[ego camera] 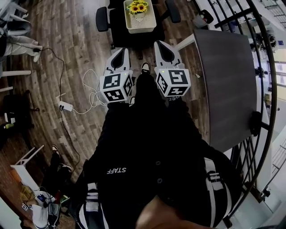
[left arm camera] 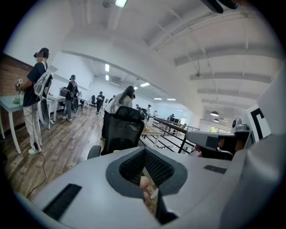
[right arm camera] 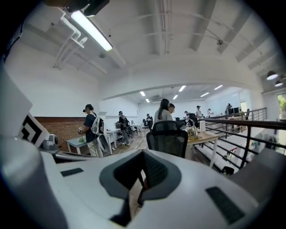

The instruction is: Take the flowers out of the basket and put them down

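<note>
In the head view a white basket (ego camera: 140, 20) stands on the seat of a black office chair (ego camera: 103, 19) straight ahead, with yellow sunflowers (ego camera: 137, 7) in its far end. Both grippers are held side by side at waist height, well short of the chair and pointing at it. The left gripper (ego camera: 122, 51) has its jaws together with nothing in them, and so does the right gripper (ego camera: 162, 44). In the left gripper view the shut left gripper (left arm camera: 145, 179) hides the basket; only the chair back (left arm camera: 123, 132) shows. The right gripper (right arm camera: 140, 179) likewise covers the basket.
A grey table (ego camera: 225, 85) stands close on the right, with a black railing (ego camera: 268, 89) beyond it. White cables and a power strip (ego camera: 65, 106) lie on the wooden floor to the left. Several people stand at desks farther back (left arm camera: 35, 98).
</note>
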`<action>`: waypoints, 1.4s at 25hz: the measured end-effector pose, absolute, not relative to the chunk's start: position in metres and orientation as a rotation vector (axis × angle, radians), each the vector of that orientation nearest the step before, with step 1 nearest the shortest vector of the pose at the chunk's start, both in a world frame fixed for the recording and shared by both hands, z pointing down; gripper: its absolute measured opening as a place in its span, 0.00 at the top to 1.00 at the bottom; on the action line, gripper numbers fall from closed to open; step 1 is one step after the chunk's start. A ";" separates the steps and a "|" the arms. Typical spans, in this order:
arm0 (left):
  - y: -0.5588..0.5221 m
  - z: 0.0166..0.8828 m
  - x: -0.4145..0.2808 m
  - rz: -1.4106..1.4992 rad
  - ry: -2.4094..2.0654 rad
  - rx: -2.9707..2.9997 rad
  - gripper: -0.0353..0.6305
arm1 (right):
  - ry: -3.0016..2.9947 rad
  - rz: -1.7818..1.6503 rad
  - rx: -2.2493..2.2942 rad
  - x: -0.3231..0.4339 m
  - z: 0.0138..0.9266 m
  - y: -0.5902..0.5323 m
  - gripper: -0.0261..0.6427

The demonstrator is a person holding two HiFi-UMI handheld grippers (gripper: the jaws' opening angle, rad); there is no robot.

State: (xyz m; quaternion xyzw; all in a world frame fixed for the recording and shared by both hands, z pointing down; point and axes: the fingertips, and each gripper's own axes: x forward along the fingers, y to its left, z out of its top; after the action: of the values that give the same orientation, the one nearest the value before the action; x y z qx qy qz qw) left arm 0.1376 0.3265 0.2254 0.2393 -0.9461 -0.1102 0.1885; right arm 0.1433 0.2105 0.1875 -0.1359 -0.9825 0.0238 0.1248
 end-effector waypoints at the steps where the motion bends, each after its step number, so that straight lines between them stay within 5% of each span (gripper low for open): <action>1: 0.324 0.227 0.124 -0.309 -2.663 0.663 0.95 | -2.861 0.073 -0.403 0.129 0.189 0.207 0.94; 16: 0.240 0.224 -0.088 -0.260 -2.752 0.560 0.95 | -2.827 0.065 -0.463 -0.079 0.203 0.120 0.94; 35: 0.257 0.355 -0.205 -0.268 -2.540 0.447 0.95 | -2.664 0.039 -0.383 -0.205 0.325 0.132 0.94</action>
State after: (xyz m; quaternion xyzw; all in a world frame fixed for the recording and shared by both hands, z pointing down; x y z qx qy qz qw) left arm -0.2045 0.2566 0.3549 0.1660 -0.9430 -0.0994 0.2709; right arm -0.2052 0.1321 0.3253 -0.1387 -0.9648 0.0140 0.2229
